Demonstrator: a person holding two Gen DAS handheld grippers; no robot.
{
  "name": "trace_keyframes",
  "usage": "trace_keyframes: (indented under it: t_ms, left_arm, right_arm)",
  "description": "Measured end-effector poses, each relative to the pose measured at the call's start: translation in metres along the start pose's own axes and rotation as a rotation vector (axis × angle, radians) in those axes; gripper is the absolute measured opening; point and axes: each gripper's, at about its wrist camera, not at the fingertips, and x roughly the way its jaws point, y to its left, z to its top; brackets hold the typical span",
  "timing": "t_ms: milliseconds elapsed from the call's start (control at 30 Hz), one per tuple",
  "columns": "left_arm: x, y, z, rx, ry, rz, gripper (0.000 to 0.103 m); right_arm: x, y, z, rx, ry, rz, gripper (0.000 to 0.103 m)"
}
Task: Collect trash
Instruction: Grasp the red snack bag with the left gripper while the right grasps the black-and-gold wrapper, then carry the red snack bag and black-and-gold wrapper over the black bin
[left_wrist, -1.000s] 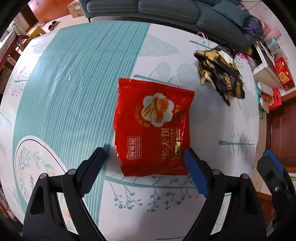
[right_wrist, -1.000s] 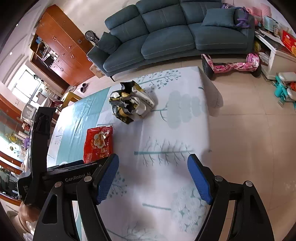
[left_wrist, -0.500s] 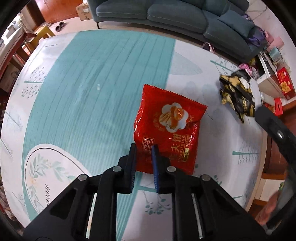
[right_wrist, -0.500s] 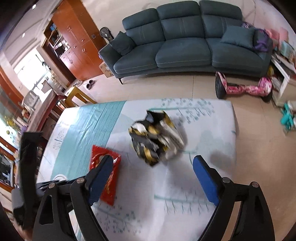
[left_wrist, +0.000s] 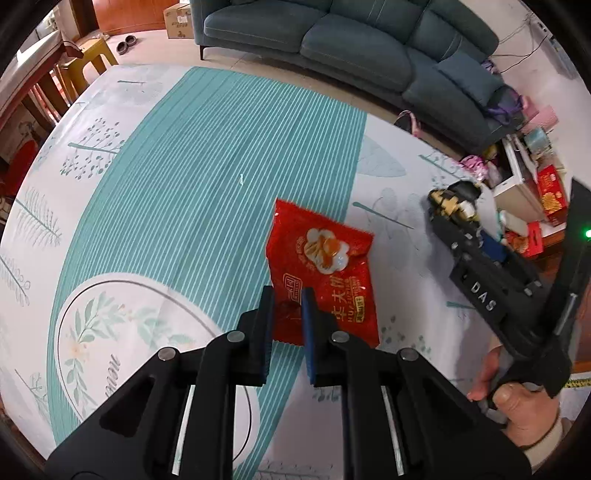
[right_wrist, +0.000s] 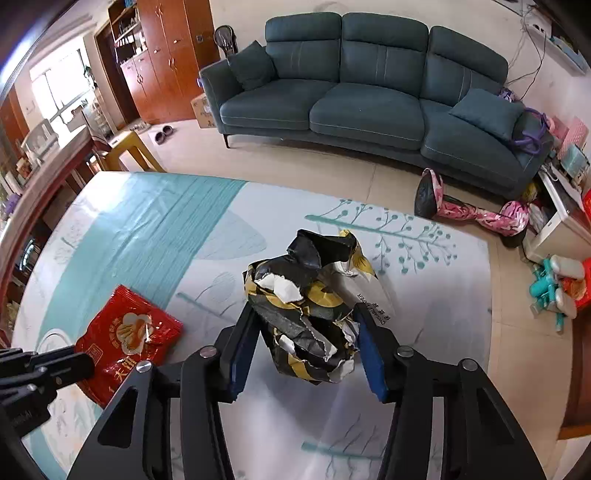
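Two pieces of trash are seen on a mat (left_wrist: 192, 155) printed with teal stripes and pale leaves: a red snack packet (left_wrist: 325, 273) and a crumpled wad of black-and-gold wrapping paper (right_wrist: 306, 314). The left gripper (left_wrist: 287, 306) is clamped on the near bottom corner of the red snack packet, its pads pressed almost together with only the thin foil edge caught between them. The packet's long axis is seen to run away from that gripper, leaning slightly to the left in the left wrist view, with its serrated top edge farthest from the jaws and its printed face turned up. In the right wrist view the same packet (right_wrist: 125, 332) is seen at the lower left, well apart from the paper. The right gripper (right_wrist: 304, 339) is set astride the wad of wrapping paper, its jaws closing, with the blue pads (right_wrist: 371, 354) at the wad's two sides; whether they already press on it cannot be told for certain. The wad is bunched upright, its torn black peak pointed away from the gripper toward a dark teal sofa (right_wrist: 369, 92). A pink hoverboard (right_wrist: 476, 214) is seen on the tiled floor beyond the mat's edge. A hand (left_wrist: 517, 406) is seen on the right gripper's handle in the left wrist view.
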Motion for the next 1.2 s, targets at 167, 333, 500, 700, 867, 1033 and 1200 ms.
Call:
trace_keyframes:
  t_ms: [167, 333, 500, 700, 867, 1033, 1200]
  left_arm:
    - [-0.044, 0.011, -0.025, 0.017, -0.019, -0.051, 0.009]
    - [-0.088, 0.039, -0.061, 0.041, -0.024, -0.089, 0.009]
    - [-0.127, 0.072, -0.105, 0.069, -0.007, -0.123, 0.008]
    - [-0.18, 0.113, -0.159, 0.162, 0.007, -0.179, 0.008]
    - [-0.224, 0.151, -0.201, 0.267, 0.013, -0.258, 0.008]
    - [-0.261, 0.189, -0.243, 0.405, 0.014, -0.33, 0.008]
    - [-0.296, 0.23, -0.291, 0.536, 0.022, -0.395, 0.008]
  right_arm:
    - [-0.028, 0.007, -0.033, 0.031, -0.001, 0.071, 0.048]
    - [-0.066, 0.012, -0.079, 0.133, 0.019, 0.168, 0.047]
    - [-0.109, 0.032, -0.126, 0.238, 0.038, 0.233, 0.047]
    - [-0.171, 0.075, -0.198, 0.331, 0.042, 0.244, 0.047]
    - [-0.227, 0.127, -0.264, 0.415, 0.018, 0.2, 0.047]
    - [-0.274, 0.184, -0.329, 0.521, -0.029, 0.15, 0.047]
    - [-0.319, 0.244, -0.395, 0.628, -0.079, 0.096, 0.047]
